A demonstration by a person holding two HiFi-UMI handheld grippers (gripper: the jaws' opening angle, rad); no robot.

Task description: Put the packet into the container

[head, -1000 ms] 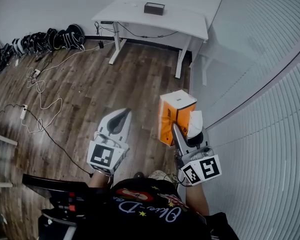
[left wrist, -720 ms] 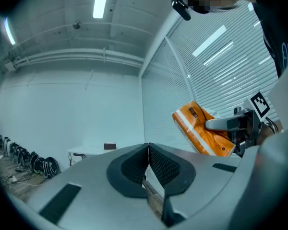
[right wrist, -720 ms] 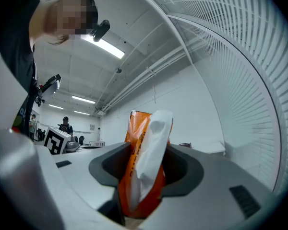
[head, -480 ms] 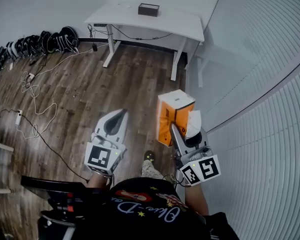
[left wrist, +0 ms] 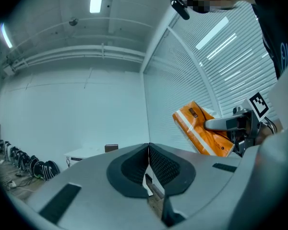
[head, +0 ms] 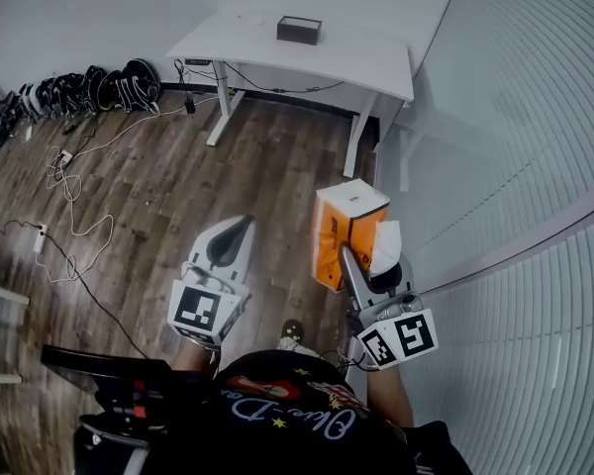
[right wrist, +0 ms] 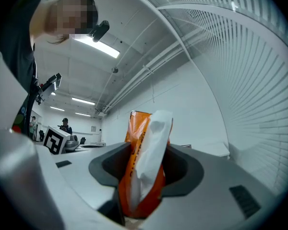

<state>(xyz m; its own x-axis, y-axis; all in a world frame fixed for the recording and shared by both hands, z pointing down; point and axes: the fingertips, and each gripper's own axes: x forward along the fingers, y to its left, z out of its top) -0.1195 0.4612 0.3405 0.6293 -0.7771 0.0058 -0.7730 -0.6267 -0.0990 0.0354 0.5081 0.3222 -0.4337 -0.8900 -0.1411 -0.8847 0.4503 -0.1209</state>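
An orange packet [head: 344, 232] with white tissue poking out of its side stands upright between my right gripper's [head: 368, 265] jaws, held in the air above the wooden floor. The right gripper view shows the packet [right wrist: 143, 157] pinched between the dark pads of that gripper [right wrist: 146, 176]. My left gripper [head: 236, 234] hangs beside it at the left with its jaws shut and nothing in them. In the left gripper view its tips [left wrist: 148, 150] meet, and the packet [left wrist: 201, 128] shows off to the right. A small dark box [head: 299, 30] sits on the white desk [head: 356, 52] far ahead.
Cables [head: 74, 181] trail across the wooden floor at the left. A row of dark gear [head: 89, 85] lies along the back wall. A wall of white blinds [head: 515, 196] runs close on the right. Dark equipment [head: 119, 394] sits at my lower left. A person [right wrist: 65, 124] stands far behind.
The person has stepped over the floor, carrying both grippers along; the desk sits slightly lower in the head view. The packet stays in the right gripper, the left stays shut.
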